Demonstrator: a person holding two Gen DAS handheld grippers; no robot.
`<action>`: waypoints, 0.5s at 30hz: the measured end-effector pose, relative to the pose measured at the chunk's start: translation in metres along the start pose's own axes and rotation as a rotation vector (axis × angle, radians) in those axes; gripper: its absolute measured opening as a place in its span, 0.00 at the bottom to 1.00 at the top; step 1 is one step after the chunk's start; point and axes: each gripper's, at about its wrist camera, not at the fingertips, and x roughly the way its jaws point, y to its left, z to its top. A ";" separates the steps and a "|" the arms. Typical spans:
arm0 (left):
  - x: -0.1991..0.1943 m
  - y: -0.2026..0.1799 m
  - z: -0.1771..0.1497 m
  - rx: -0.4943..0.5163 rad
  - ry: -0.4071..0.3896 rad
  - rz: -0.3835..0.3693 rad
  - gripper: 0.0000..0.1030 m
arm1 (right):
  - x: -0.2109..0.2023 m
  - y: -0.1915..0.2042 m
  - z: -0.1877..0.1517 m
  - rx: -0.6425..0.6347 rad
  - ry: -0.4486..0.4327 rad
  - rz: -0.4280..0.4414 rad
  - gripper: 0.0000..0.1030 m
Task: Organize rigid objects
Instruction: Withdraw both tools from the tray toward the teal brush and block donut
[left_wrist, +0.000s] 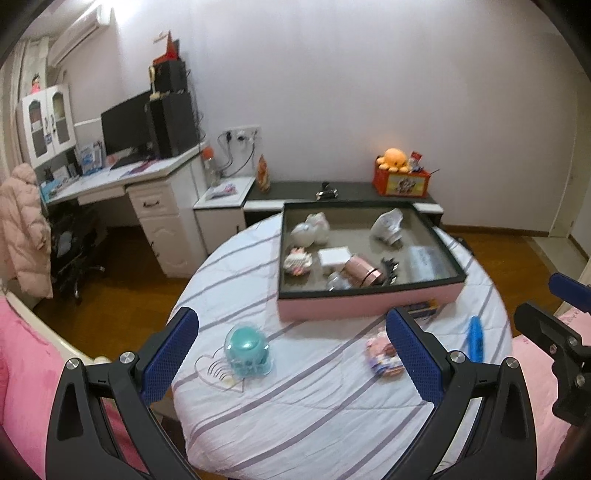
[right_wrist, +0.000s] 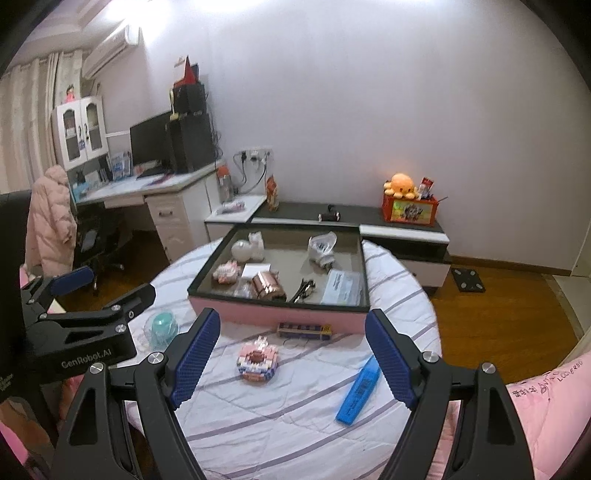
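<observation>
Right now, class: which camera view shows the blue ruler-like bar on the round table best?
The right wrist view: the blue bar lies whole and sharp, beside the open right gripper. The left wrist view shows it small, blurred and foreshortened near the table's edge.

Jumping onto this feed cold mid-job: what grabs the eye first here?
The pink tray at the far side of the round striped table, already holding several small items. Nearer lie a pink block donut, a blue flat case to its right and a teal dome toy to its left. Both grippers, left and right, hover open and empty.
</observation>
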 end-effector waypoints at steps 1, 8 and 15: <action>0.004 0.003 -0.002 -0.004 0.012 0.012 1.00 | 0.004 0.001 -0.002 -0.002 0.012 0.002 0.80; 0.029 0.025 -0.021 -0.041 0.102 0.049 1.00 | 0.044 0.015 -0.015 -0.030 0.130 0.010 0.80; 0.057 0.045 -0.038 -0.059 0.196 0.118 1.00 | 0.089 0.027 -0.032 -0.047 0.257 0.031 0.80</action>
